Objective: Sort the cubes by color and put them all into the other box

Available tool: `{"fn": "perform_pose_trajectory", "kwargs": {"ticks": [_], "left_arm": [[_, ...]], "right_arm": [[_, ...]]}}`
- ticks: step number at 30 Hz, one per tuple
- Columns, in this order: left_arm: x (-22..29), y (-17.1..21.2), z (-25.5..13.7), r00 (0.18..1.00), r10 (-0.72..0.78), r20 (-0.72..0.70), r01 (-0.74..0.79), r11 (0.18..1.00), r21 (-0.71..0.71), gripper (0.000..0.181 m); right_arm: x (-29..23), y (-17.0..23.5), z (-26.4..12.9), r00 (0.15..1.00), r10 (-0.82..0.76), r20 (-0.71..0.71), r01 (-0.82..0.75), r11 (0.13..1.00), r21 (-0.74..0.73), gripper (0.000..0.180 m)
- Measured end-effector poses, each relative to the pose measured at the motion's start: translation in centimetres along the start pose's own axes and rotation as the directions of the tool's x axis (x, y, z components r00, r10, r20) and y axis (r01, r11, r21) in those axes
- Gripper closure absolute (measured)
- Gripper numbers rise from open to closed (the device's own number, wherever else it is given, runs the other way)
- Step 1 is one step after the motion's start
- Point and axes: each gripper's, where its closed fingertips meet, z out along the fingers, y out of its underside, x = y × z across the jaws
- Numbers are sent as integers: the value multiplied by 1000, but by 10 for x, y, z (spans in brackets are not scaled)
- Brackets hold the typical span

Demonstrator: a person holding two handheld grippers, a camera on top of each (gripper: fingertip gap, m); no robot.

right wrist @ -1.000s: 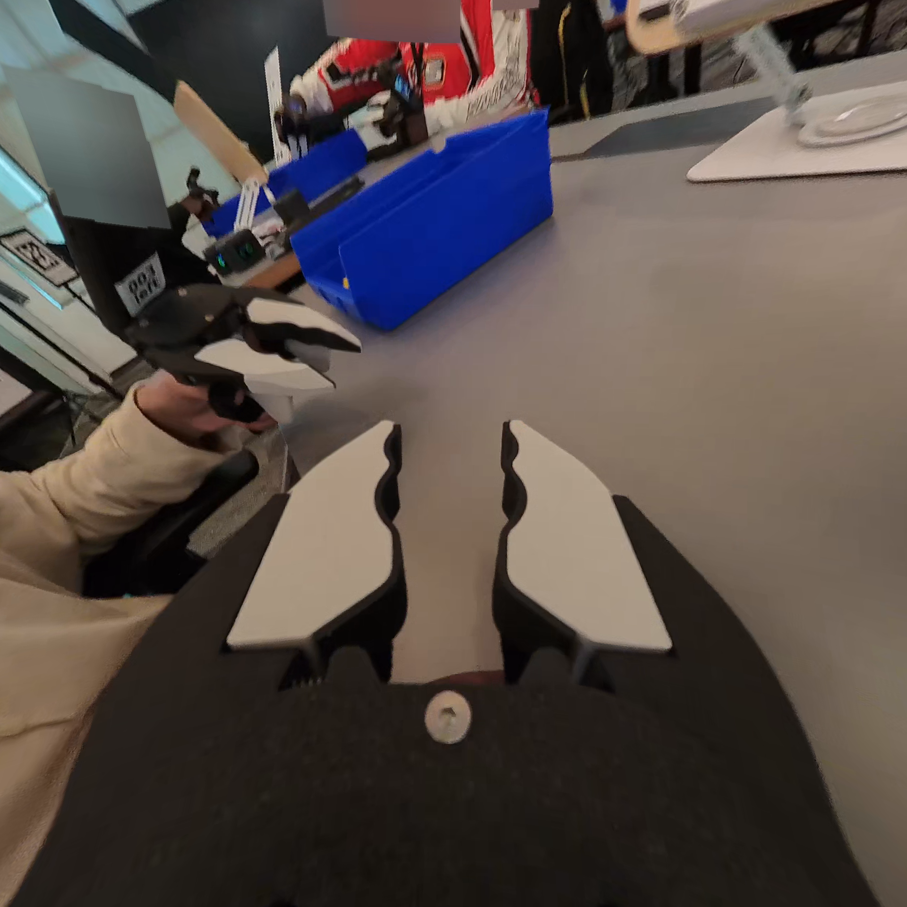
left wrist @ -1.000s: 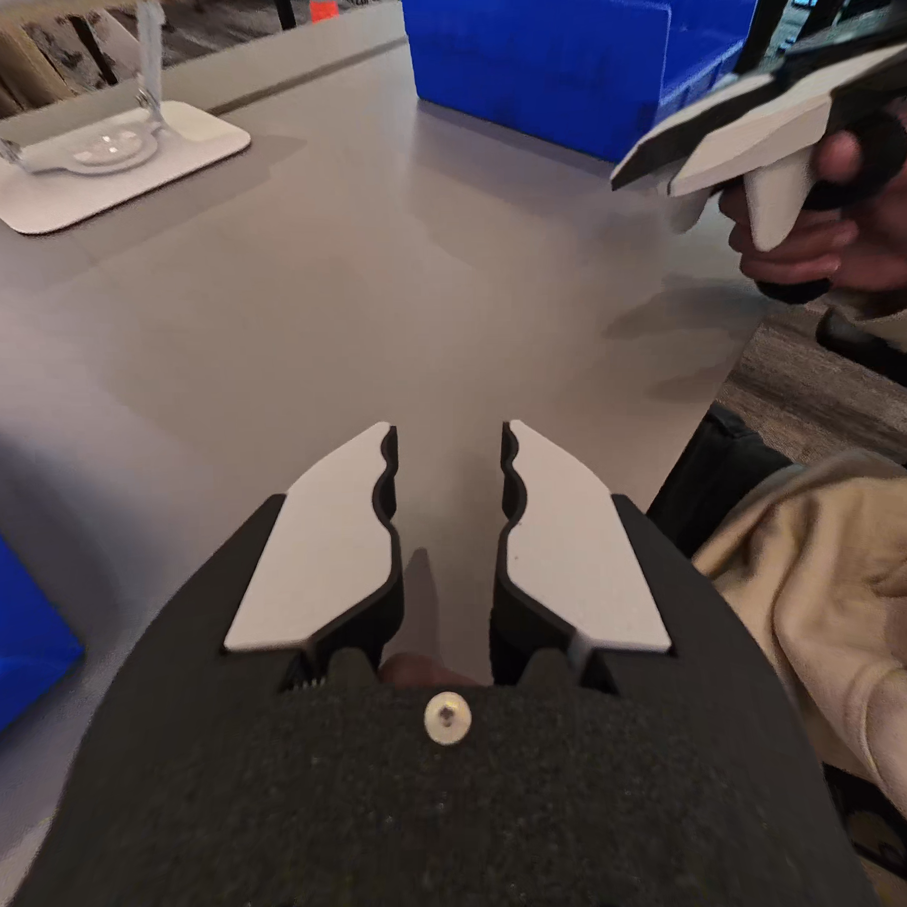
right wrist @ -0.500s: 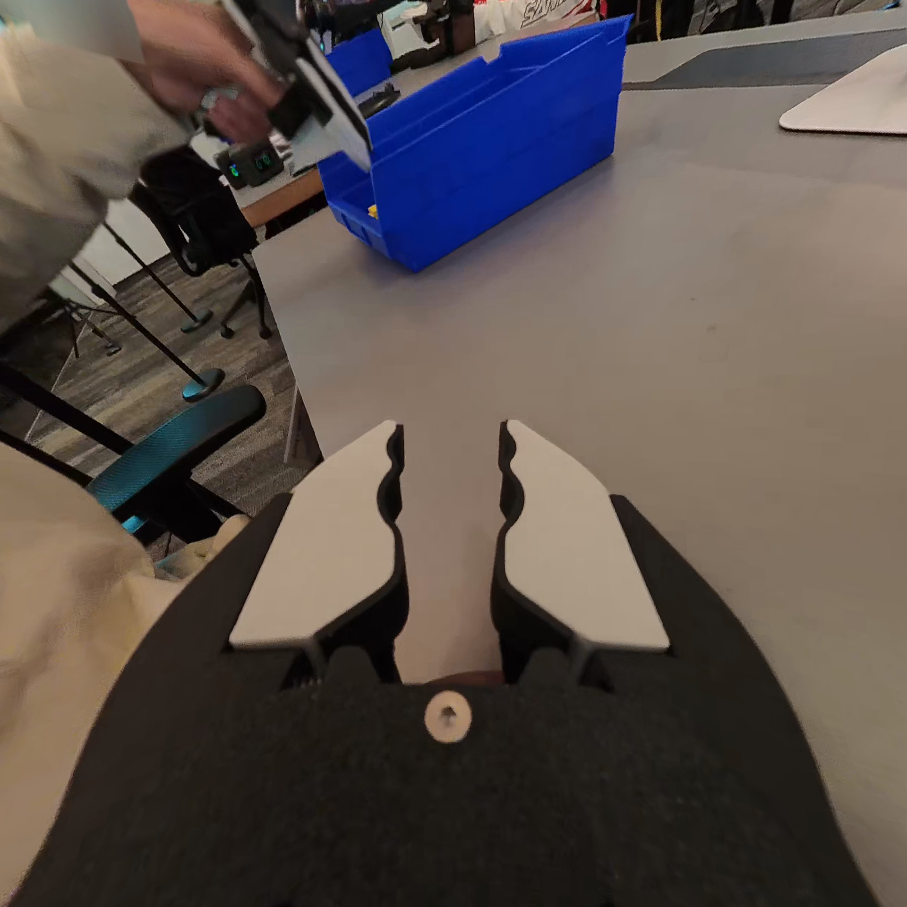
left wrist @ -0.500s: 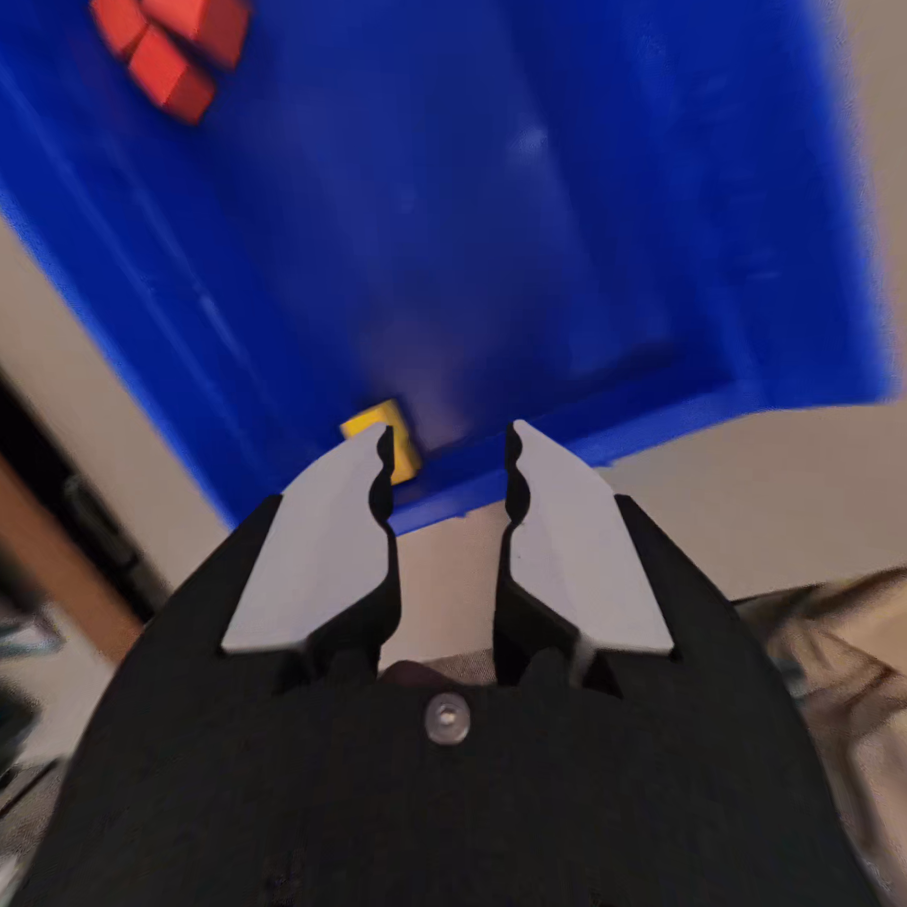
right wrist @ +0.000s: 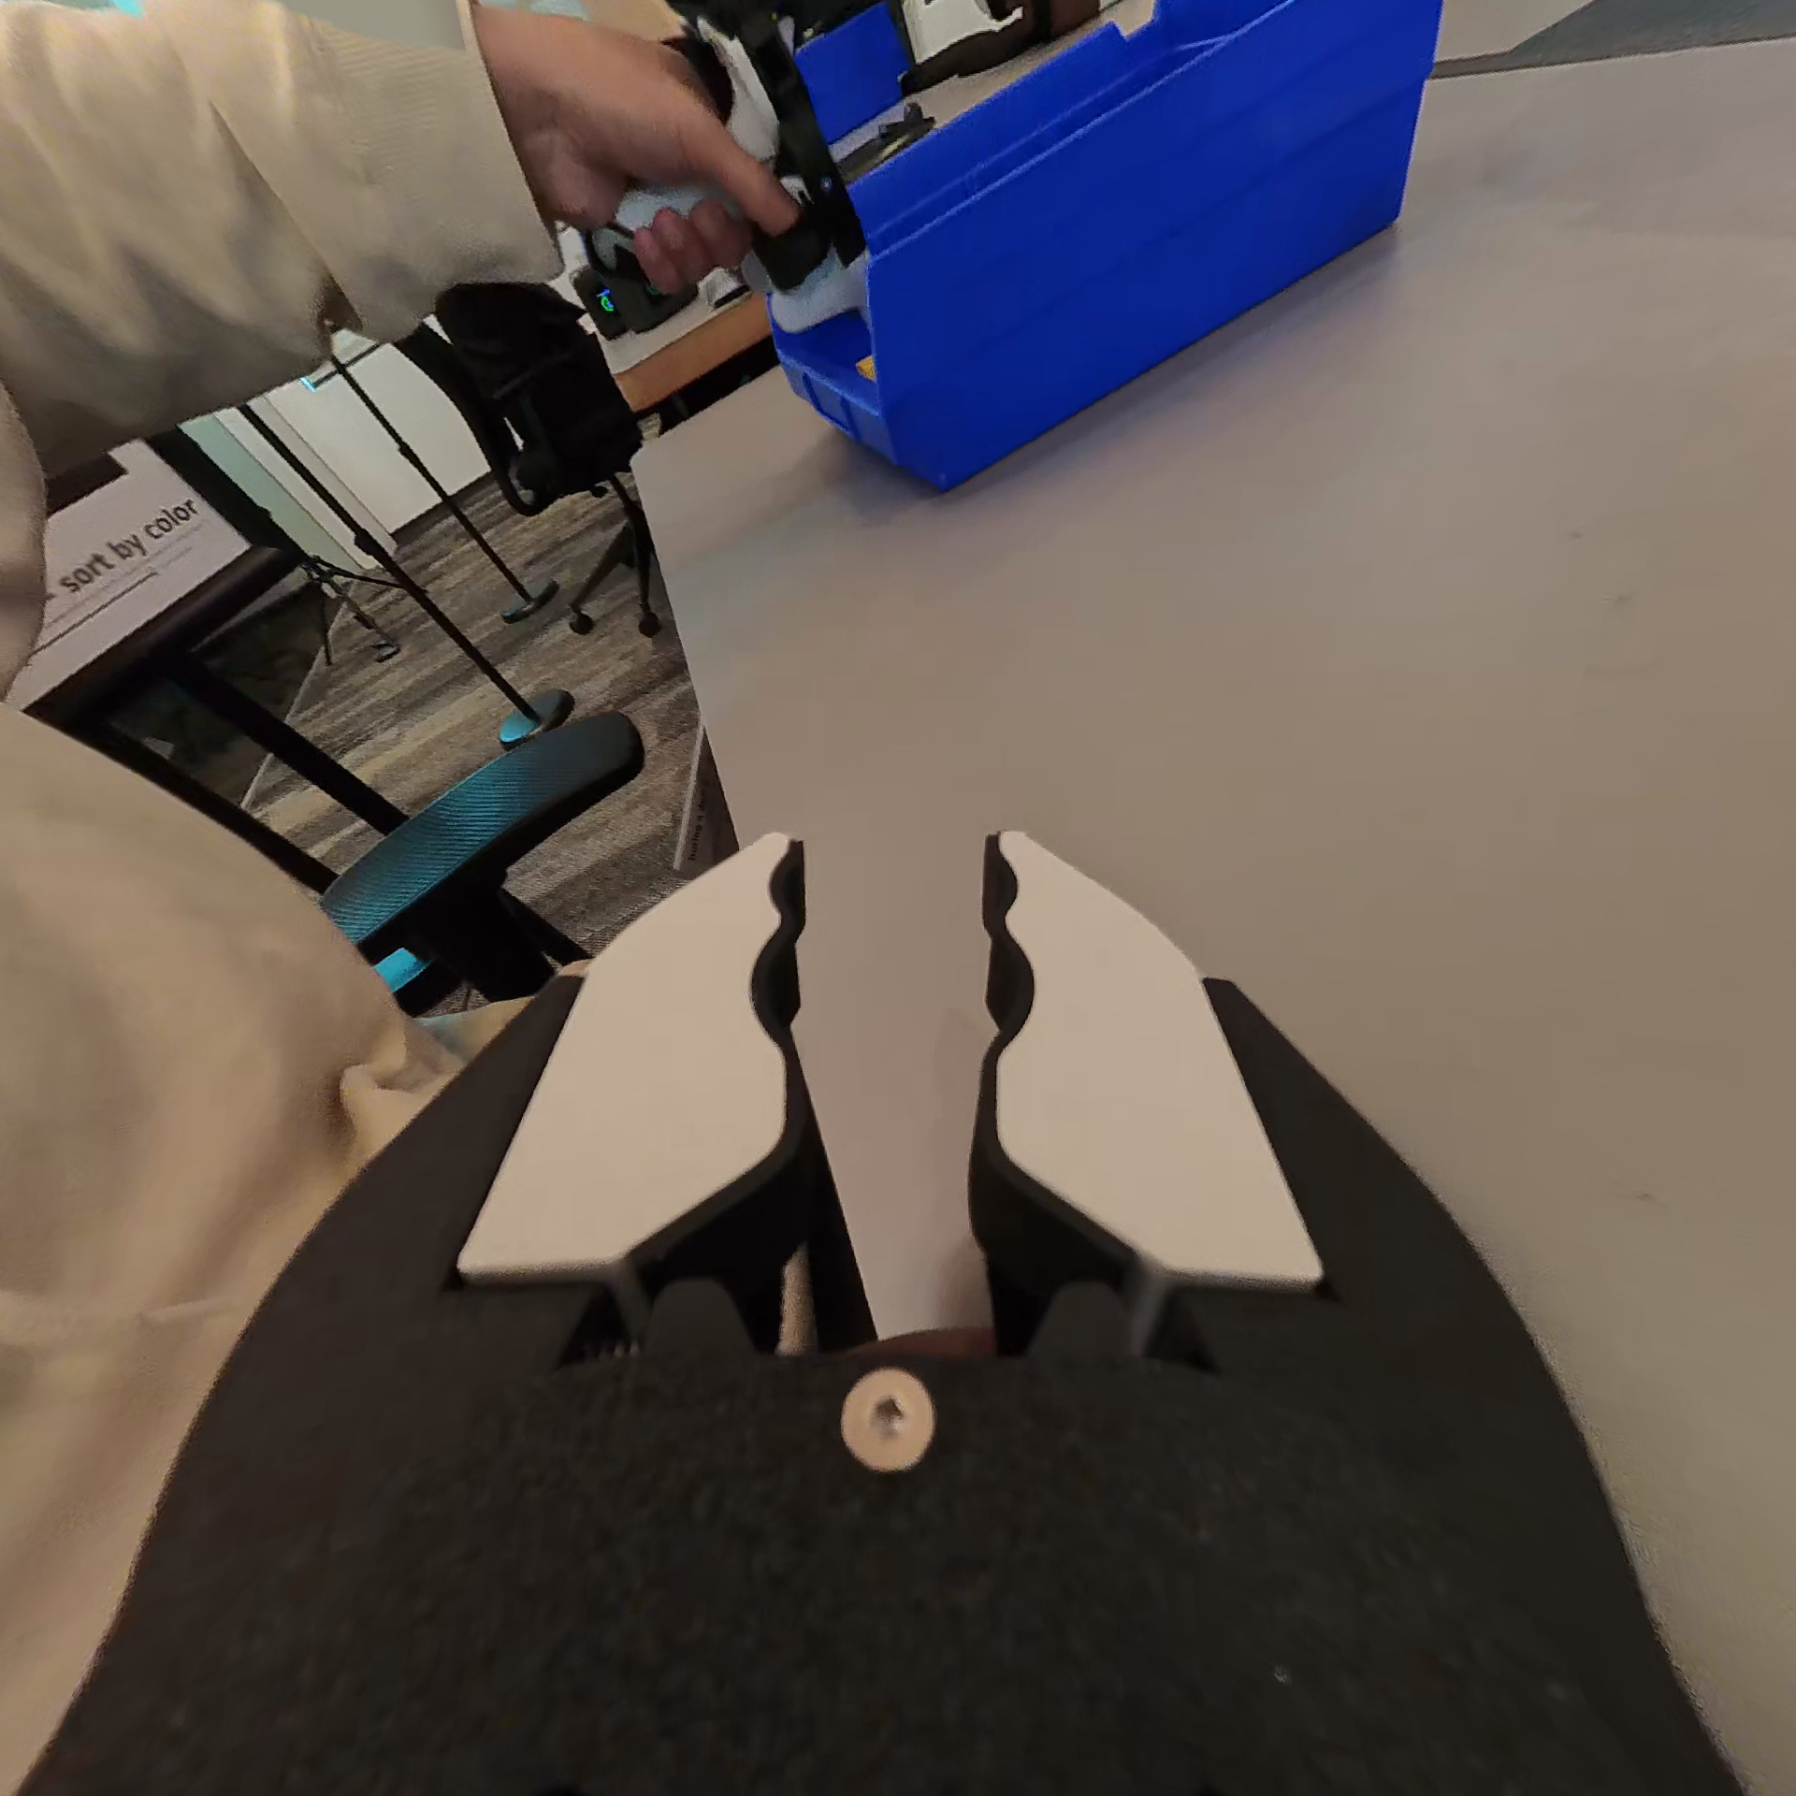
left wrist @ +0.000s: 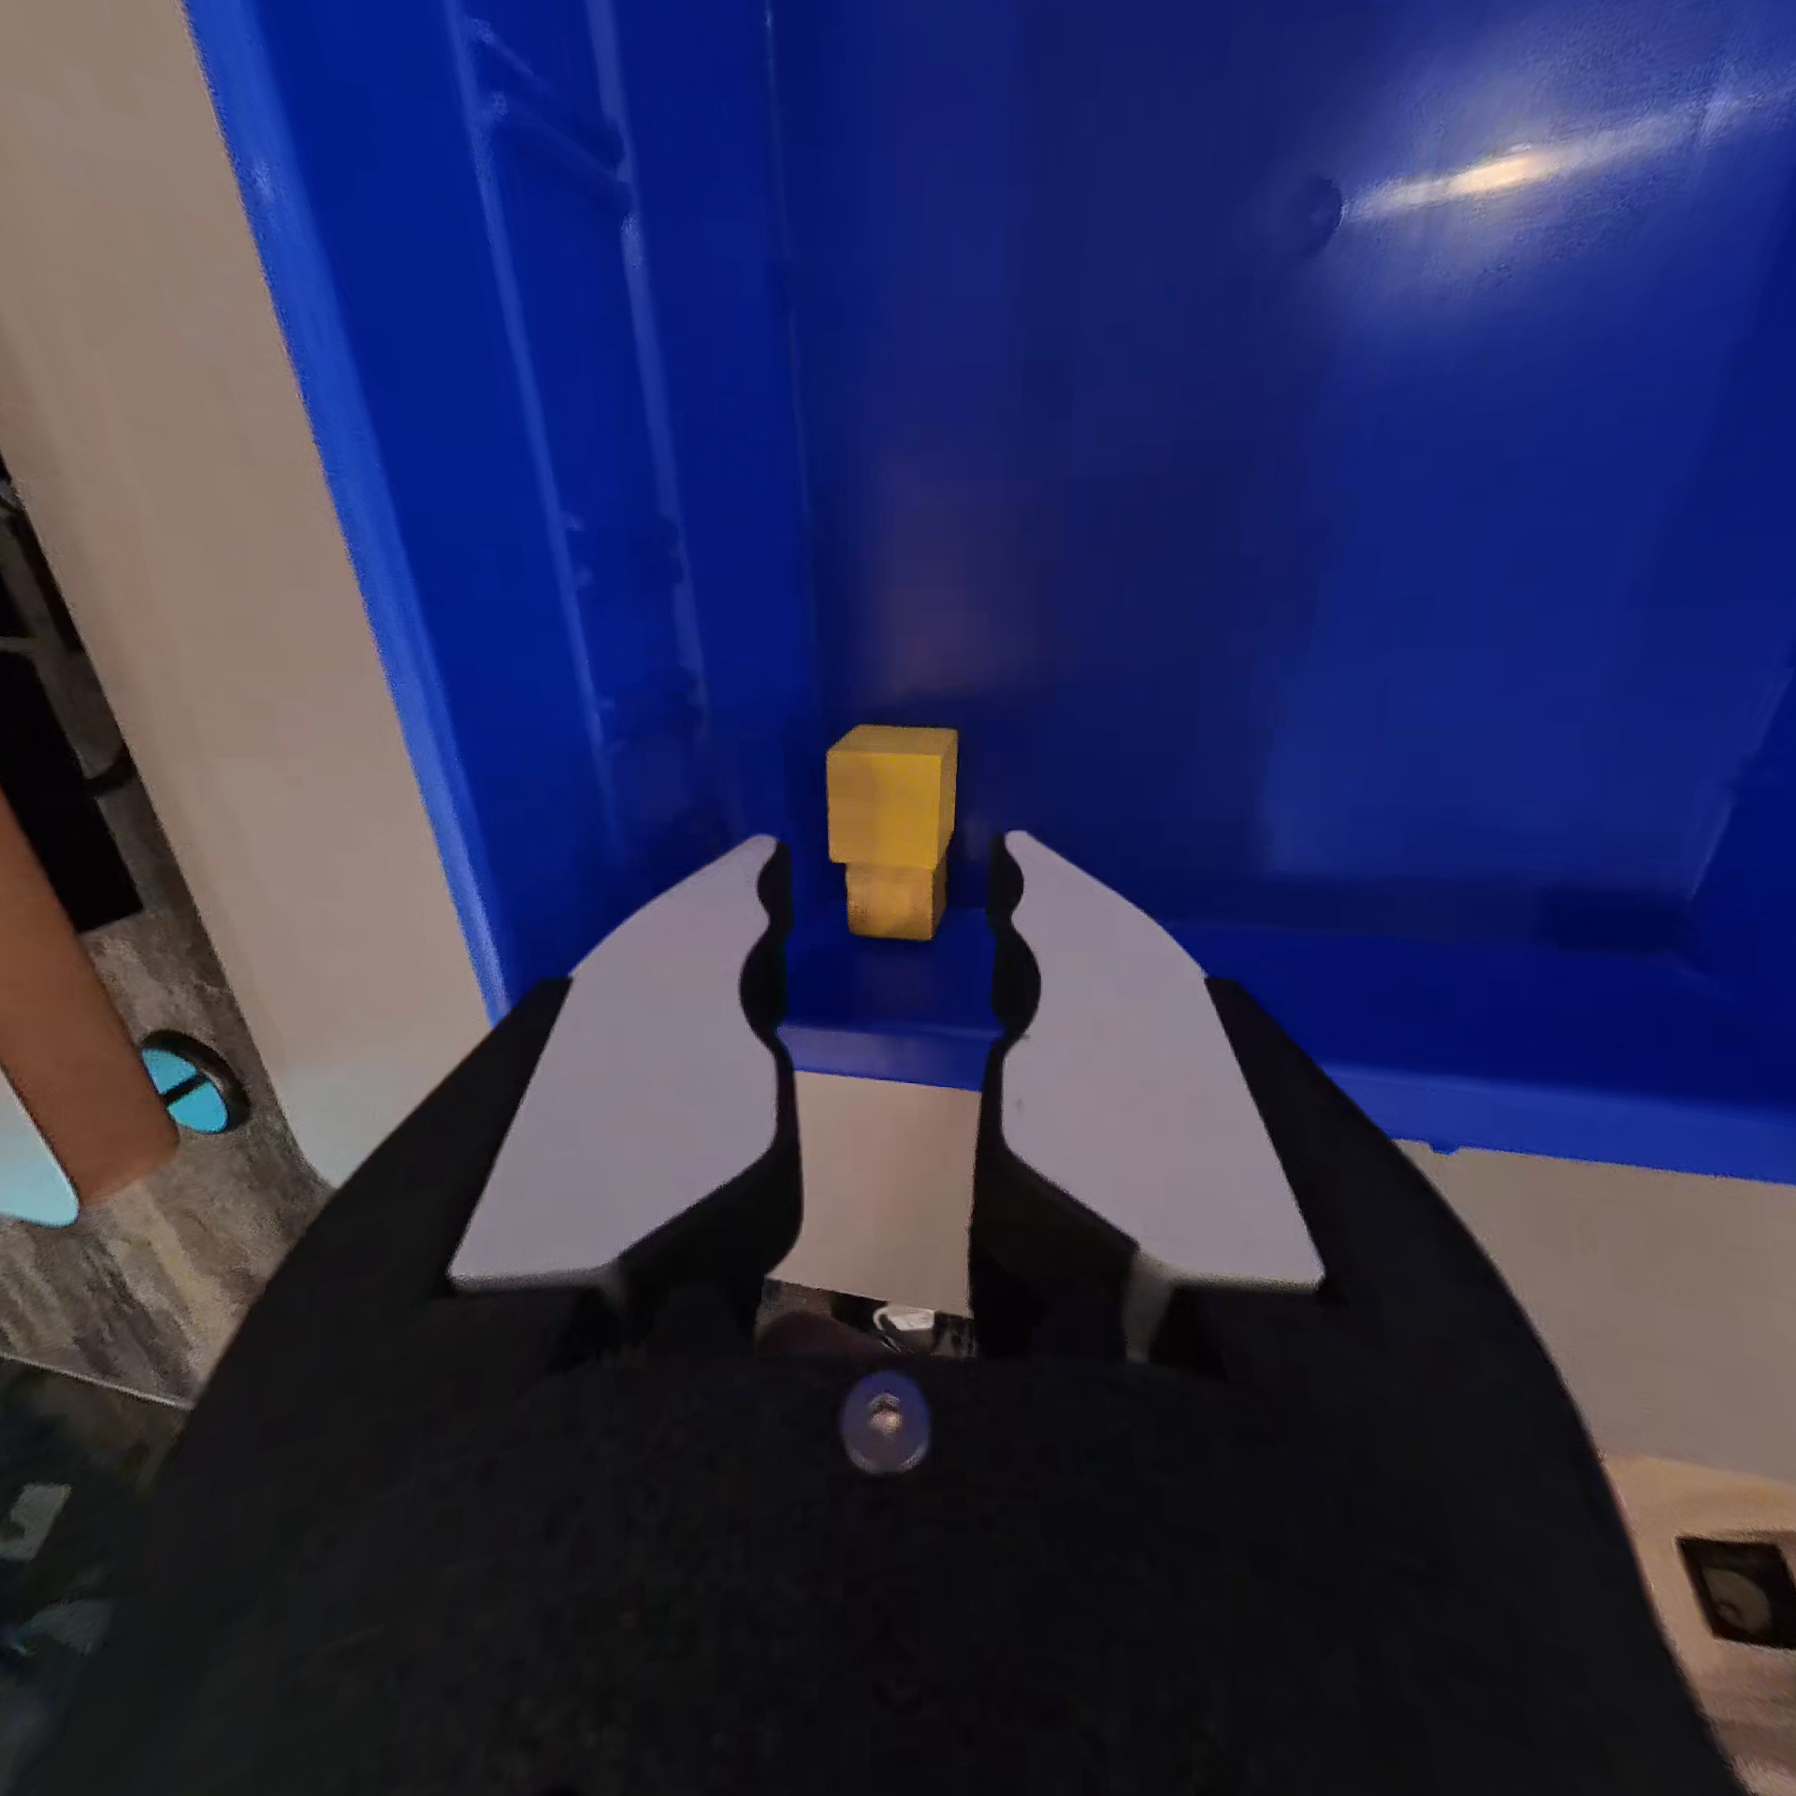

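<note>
In the left wrist view a yellow cube [left wrist: 889,802] sits in the near left corner of a blue box [left wrist: 1263,486]. A smaller yellow shape [left wrist: 894,902] lies just below it; I cannot tell if it is a second cube or a reflection. My left gripper [left wrist: 889,855] is open, pointing down into the box, its fingertips either side of the cube and apart from it. My right gripper [right wrist: 894,846] is open and empty over the grey table [right wrist: 1263,729]. The right wrist view shows the blue box [right wrist: 1118,243] far off, with the left gripper [right wrist: 807,204] at its near end.
The table's left edge [right wrist: 680,603] runs close to the box. Beyond it stand an office chair [right wrist: 486,836], a stand's legs [right wrist: 466,603] and a white sign [right wrist: 117,554] on the floor side. A beige sleeve [right wrist: 194,194] reaches across at the upper left. There is about 45 cm between the tips of the two grippers.
My left gripper swung from over the bare table to the blue box and came down closer to the yellow cube, now centred between its fingers. The red cubes left the view. My right gripper stayed open over the table.
</note>
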Motion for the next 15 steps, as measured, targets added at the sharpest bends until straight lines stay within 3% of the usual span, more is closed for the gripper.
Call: {"fn": "perform_pose_trajectory", "kwargs": {"ticks": [8, 12, 15], "left_arm": [[-3, 3, 13, 993, -22, 115, 28, 998, -55, 146], [3, 4, 17, 996, -70, 52, 75, 992, -100, 157], [8, 6, 19, 998, -64, 10, 65, 986, -155, 128]], "right_arm": [[-11, -10, -8, 998, -13, 64, 10, 999, 35, 145], [-18, -11, -13, 996, -23, 90, 19, 999, 43, 145], [-21, -12, -16, 994, -24, 105, 19, 999, 50, 145]]}}
